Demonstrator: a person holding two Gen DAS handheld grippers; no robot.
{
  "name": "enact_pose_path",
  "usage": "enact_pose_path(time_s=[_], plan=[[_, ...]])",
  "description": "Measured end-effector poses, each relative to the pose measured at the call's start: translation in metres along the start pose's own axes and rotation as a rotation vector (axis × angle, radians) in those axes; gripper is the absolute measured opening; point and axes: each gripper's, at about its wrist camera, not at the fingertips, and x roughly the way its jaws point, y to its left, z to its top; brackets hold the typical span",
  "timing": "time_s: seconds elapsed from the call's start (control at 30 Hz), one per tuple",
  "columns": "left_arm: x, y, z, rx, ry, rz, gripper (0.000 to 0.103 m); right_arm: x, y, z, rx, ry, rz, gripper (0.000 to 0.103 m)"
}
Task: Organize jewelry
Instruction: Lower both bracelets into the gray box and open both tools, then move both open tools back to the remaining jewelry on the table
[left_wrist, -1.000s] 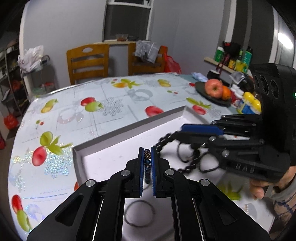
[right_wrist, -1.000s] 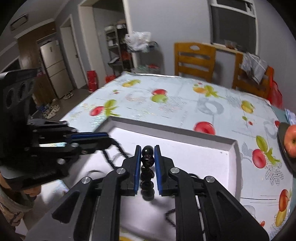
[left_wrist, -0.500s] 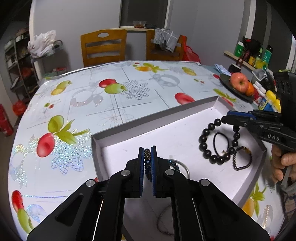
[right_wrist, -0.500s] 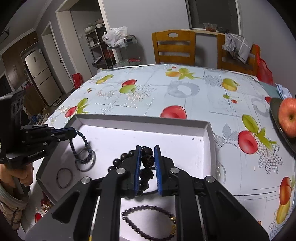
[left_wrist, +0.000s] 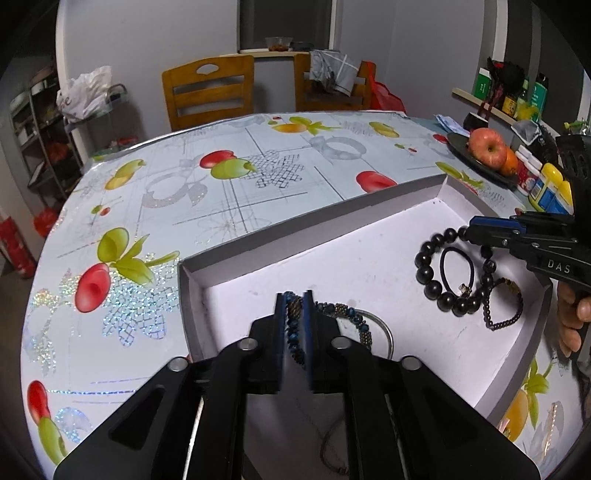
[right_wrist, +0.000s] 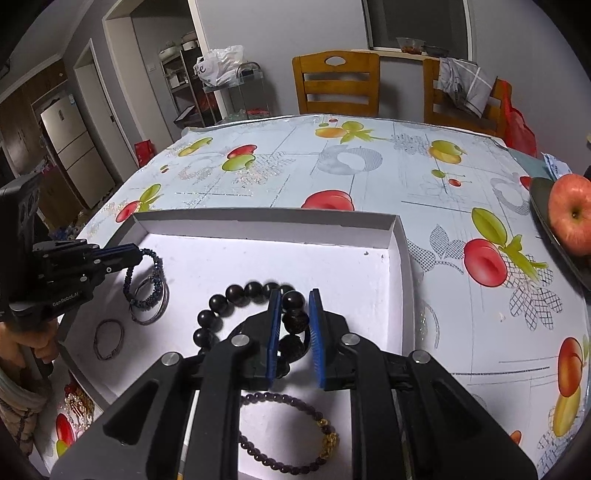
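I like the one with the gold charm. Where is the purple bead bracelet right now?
The purple bead bracelet lies in the white tray, at the bottom of the right wrist view, beside the big black bead bracelet in the right gripper.

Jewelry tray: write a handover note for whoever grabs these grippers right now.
Left gripper: jaws just opening, blue bead bracelet between them, resting on the silver bangle in the tray.
Right gripper: shut on the black bead bracelet, its loop on the tray floor.
Done: purple bracelet and thin cord bracelet lie in the tray.
Remaining: release both, fetch the gold jewelry lying outside the tray.
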Motion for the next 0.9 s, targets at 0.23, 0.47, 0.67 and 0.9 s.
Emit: enact_pose_path(time_s=[0.23,0.47,0.67,0.9], plan=[[-0.011,-0.001,-0.004,-0.011,-0.021,0.017,0.036,-0.015,0.003,-0.004,0.008,-0.037,0.001,0.032],[-0.035,-0.008,-0.009,-0.014,-0.088,0.003,0.071,-0.034,0.01,-0.013,0.003,-0.065,0.004,0.048],[-0.054,-0.016,-0.019,-0.017,-0.123,-0.023,0.082,-0.052,0.016,-0.027,-0.01,-0.085,0.004,0.054],[-0.08,-0.032,-0.038,-0.007,-0.166,-0.047,0.082,-0.07,0.021,-0.047,-0.019,-0.108,-0.005,0.067]])
